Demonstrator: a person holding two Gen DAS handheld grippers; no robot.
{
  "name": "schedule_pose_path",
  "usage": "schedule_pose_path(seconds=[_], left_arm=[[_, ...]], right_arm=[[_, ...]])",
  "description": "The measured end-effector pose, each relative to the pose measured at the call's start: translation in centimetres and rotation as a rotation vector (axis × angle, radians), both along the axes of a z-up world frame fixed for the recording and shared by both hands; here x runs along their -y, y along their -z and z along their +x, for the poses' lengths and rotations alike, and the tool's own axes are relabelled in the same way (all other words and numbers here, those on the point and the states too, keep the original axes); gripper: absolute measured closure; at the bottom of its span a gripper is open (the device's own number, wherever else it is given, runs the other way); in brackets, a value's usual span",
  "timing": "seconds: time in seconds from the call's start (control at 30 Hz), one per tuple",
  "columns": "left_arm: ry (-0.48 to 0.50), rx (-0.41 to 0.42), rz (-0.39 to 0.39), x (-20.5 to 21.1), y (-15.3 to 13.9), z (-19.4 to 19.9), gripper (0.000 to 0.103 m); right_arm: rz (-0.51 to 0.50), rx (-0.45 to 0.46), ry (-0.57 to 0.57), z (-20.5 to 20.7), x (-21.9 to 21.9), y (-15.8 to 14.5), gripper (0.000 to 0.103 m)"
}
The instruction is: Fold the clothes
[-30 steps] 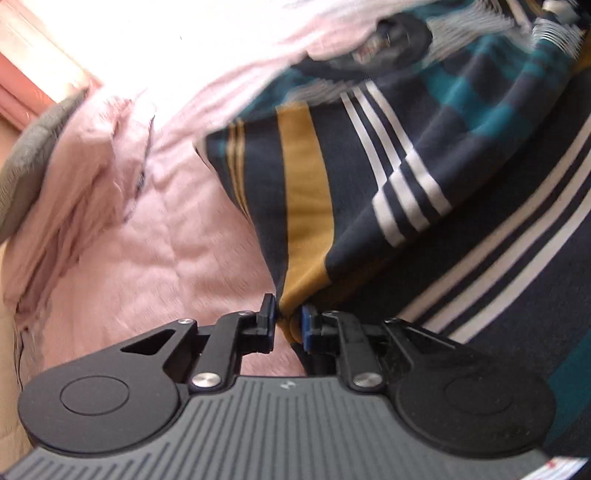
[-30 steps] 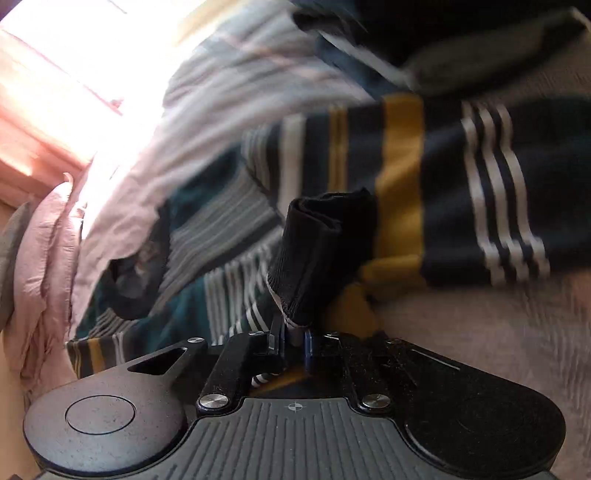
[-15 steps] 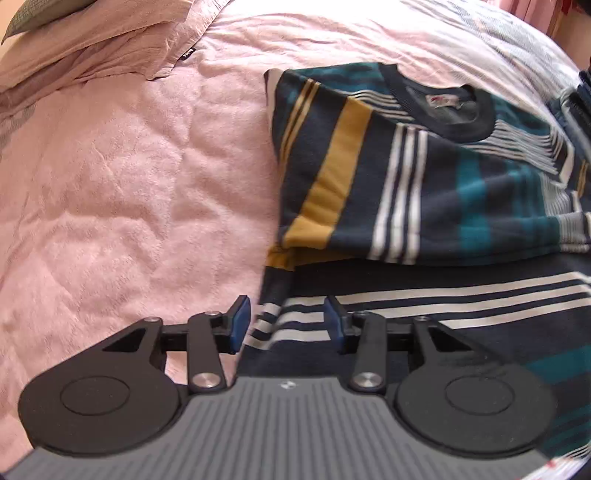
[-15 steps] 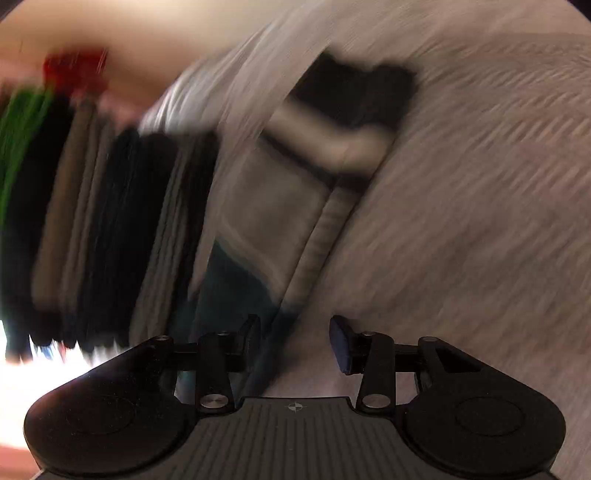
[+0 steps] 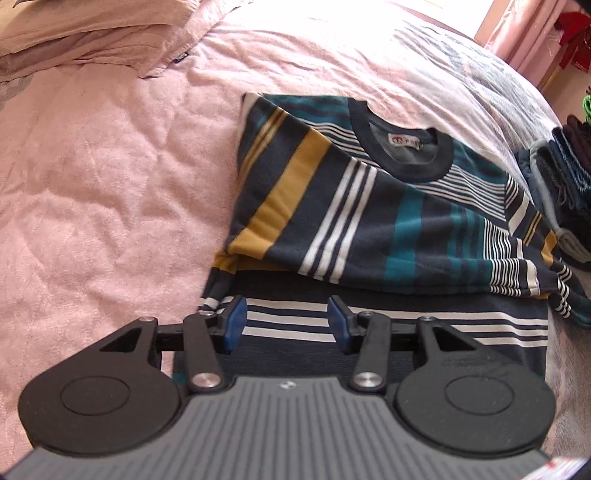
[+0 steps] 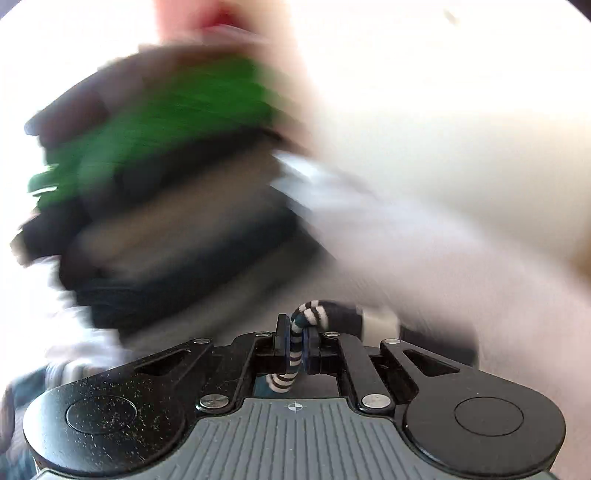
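A navy sweater [image 5: 369, 218] with teal, mustard and white stripes lies on the pink bedspread [image 5: 110, 177], neck up, one sleeve folded across its chest. My left gripper [image 5: 284, 325] hovers open over the sweater's lower left part, nothing between its blue pads. In the blurred right wrist view my right gripper [image 6: 298, 341] is shut on a striped fold of the sweater [image 6: 314, 314], which bulges above the jaws.
A stack of folded dark clothes [image 5: 561, 177] sits at the sweater's right edge; the same stack [image 6: 166, 206], with a green piece on top, fills the right wrist view. Pink pillows [image 5: 92, 33] lie at the upper left. A curtain [image 5: 524, 33] hangs at the far right.
My left gripper let go of the sleeve, opened and pulled back slightly. My right gripper opened half a second ago, swung toward the stack, and is now shut on striped fabric.
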State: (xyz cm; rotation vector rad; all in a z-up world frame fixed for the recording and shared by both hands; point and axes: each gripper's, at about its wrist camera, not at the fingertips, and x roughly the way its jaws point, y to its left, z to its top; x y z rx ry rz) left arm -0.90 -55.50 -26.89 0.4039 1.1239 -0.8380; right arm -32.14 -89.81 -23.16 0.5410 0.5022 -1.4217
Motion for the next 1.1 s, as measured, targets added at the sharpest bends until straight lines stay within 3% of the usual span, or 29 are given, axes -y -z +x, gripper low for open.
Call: schedule_pose_path(seconds=[0.1,0.17,0.23,0.3,0.37,0.4,0.43,0.53,0.57,0.67,0.73,0.83,0.9,0.97,1.1], left_arm=[[-0.029,-0.003,-0.012,-1.6,-0.7,1.3,0.06],[-0.052,-0.01,-0.019,-2.9,-1.0,2.2,0.06],[-0.075,-0.016,-0.027,-4.4,-1.3,3.1,0.06],[-0.101,-0.017,-0.034,-5.9,-1.6,4.1,0.06],[-0.126,-0.022,-0.031,-7.0,-1.4,5.1,0.06],[-0.137,-0.026,-0.025,-7.5,-1.2,5.6,0.06],[-0.146,-0.032,-0.017,-8.0,-0.9,6.0,0.06],[-0.148,-0.057,-0.001,-8.8,0.2,6.9,0.06],[-0.14,-0.06,0.003,-8.9,0.5,7.1,0.06],[-0.11,-0.064,0.013,-8.6,1.4,7.2,0.06],[-0.105,-0.072,0.011,-8.1,1.8,7.2,0.06],[-0.102,-0.08,-0.002,-6.9,2.1,7.2,0.06],[-0.088,-0.07,-0.007,-5.9,2.2,7.0,0.06],[-0.06,-0.047,-0.015,-4.6,2.1,6.6,0.06],[-0.006,-0.008,-0.043,-1.5,2.1,5.7,0.06]], right_arm=[[-0.168,-0.11,-0.325,9.9,-4.9,-4.2,0.101],[-0.29,-0.206,-0.567,16.8,-10.3,-5.8,0.101],[-0.378,-0.258,-0.801,22.9,-16.4,-5.7,0.101],[-0.398,-0.236,-1.017,27.3,-22.0,-4.6,0.099],[-0.281,-0.263,-1.215,31.5,-26.3,-2.0,0.078],[-0.207,-0.302,-1.275,33.0,-28.0,-0.3,0.051],[-0.162,-0.336,-1.313,33.9,-28.9,1.4,0.047],[-0.079,-0.435,-1.327,32.8,-30.0,5.4,0.047],[-0.044,-0.456,-1.311,30.6,-29.9,6.5,0.047],[0.035,-0.524,-1.191,27.2,-26.6,8.7,0.047],[0.027,-0.588,-1.092,22.9,-23.5,9.6,0.047],[-0.027,-0.733,-1.018,20.0,-19.7,10.2,0.048],[-0.071,-0.751,-1.006,18.8,-17.8,10.3,0.056],[-0.093,-0.654,-0.988,18.3,-15.8,9.4,0.066],[-0.018,-0.286,-0.942,18.5,-12.1,7.6,0.069]])
